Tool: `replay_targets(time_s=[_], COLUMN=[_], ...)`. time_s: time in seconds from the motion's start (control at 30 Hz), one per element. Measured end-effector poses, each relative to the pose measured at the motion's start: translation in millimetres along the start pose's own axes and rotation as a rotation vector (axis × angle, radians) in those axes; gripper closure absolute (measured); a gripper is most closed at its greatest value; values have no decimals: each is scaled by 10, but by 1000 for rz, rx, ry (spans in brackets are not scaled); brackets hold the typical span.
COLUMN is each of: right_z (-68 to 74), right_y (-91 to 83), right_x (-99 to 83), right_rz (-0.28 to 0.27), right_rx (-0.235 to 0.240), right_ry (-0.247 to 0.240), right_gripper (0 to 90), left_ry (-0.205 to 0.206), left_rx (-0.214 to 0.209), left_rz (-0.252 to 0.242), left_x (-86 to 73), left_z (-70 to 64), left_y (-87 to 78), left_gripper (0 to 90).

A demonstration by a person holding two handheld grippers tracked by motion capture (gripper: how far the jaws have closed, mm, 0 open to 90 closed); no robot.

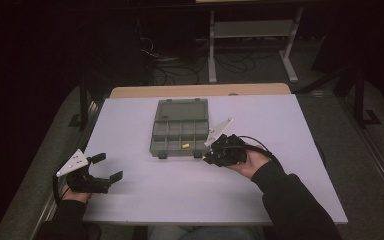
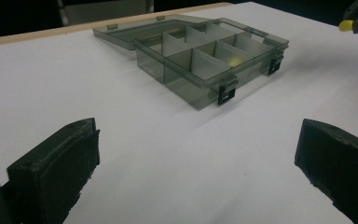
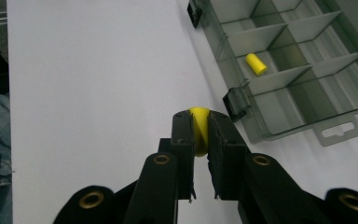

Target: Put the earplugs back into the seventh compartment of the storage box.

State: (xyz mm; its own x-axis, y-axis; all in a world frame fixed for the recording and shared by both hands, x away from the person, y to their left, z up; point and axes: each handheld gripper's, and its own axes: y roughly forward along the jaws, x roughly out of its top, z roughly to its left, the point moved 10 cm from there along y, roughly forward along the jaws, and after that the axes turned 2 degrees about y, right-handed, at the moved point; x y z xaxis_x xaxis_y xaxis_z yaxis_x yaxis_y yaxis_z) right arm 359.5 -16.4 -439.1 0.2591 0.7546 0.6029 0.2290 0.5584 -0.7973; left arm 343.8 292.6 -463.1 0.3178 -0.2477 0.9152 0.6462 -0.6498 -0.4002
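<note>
Currently, the right tool (image 3: 199, 135) has its two black jaws pressed close on a small yellow plug (image 3: 198, 126), which sits pinched between them with its rounded end poking out past the tips. Seen from above, this right tool (image 1: 211, 156) hovers over the white worktop (image 1: 145, 200), with the person's right hand (image 1: 252, 162) wrapped round its rear. Just ahead and to the right of its jaws in the right gripper view lies an open grey organiser box (image 3: 307, 100), made of see-through plastic and split by thin walls into small compartments. One black latch (image 3: 235, 103) on the box's near edge sits just beside the jaw tips, though whether they touch cannot be told. A second yellow plug (image 3: 256, 64) rests on its side inside one compartment of the front row, farther ahead of the held one. From overhead, the box (image 1: 180, 131) lies with its lid (image 1: 182, 110) folded flat beyond it, away from the person. The left tool (image 1: 109, 167) stands well apart from the box, low over the worktop, its jaws spread wide with nothing between them. In the left gripper view the box (image 2: 205, 56) shows ahead of those jaws, beyond a bare stretch of worktop (image 2: 177, 163).
</note>
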Motion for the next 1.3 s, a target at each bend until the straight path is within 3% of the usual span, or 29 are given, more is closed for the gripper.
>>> replay_targets(time_s=[0.37, 0.87, 1.3], right_z=[-81, -157, -368], right_y=[-88, 4, 85], right_x=[178, 378, 486], right_rz=[-5, 9, 11], right_rx=[-6, 11, 1], right_ry=[-6, -6, 31], right_gripper=[797, 797, 797], left_ry=[2, 0, -2], left_rx=[-5, -6, -6], left_rz=[7, 6, 6], left_x=[-9, -9, -10], left_z=[-4, -7, -6], left_y=[5, 1, 0], left_gripper=[0, 0, 0])
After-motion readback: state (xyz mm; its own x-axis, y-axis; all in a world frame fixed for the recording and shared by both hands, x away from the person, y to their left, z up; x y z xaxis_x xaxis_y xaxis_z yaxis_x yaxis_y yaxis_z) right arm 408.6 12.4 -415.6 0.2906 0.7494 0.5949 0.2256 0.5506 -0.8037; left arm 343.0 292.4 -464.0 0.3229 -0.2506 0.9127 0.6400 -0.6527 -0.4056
